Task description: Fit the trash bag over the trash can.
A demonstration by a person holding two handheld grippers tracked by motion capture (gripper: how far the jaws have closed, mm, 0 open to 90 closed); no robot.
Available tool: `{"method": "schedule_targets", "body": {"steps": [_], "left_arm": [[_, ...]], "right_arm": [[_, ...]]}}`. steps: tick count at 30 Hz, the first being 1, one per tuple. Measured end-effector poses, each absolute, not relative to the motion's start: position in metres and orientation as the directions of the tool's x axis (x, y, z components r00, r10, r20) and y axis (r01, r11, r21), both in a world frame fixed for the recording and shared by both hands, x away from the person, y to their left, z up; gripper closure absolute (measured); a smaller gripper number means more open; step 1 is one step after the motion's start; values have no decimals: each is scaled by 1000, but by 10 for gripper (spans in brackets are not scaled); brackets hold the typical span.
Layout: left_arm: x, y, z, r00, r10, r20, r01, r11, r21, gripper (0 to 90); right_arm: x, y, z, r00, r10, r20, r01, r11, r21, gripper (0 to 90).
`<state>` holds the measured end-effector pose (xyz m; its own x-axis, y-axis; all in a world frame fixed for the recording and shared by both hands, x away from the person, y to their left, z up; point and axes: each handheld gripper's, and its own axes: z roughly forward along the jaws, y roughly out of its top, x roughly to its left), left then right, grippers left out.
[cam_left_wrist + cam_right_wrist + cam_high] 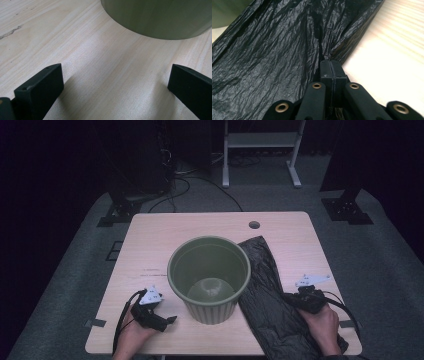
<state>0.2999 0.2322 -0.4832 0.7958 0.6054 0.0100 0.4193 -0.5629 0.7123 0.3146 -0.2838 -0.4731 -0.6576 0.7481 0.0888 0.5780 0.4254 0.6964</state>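
Black bag lies flat on table touching green bin; right gripper jaws pinched shut on bag's edge; left gripper jaws wide apart, holding nothing, near bin base; bin interior looks empty; no legible writing.

bin mid-table, bag touching its right, left gripper left

bin: olive green | bag: glossy black, crinkled | table: pale wood grain | tools: black
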Motion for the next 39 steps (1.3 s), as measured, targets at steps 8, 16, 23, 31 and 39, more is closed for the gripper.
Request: {"method": "schedule_targets", "body": {"steps": [8,16,23,31,39], "left_arm": [[300,232,-483,796,605,10,419,-563,712,0],[300,232,-483,796,605,10,419,-563,712,0],[300,232,-483,796,605,10,419,-563,712,0],[300,232,-483,796,605,10,419,-563,712,0],[300,232,-483,796,605,10,419,-563,712,0]], "right_arm": [[321,-282,-474,-646,752,135,600,390,698,434],[327,-275,-476,-657,740,142,599,399,694,258],[328,-262,-476,-682,717,146,586,415,696,249],[330,-238,-474,-715,685,141,560,441,702,234],[336,-217,-474,-742,647,175,543,428,723,224]]}}
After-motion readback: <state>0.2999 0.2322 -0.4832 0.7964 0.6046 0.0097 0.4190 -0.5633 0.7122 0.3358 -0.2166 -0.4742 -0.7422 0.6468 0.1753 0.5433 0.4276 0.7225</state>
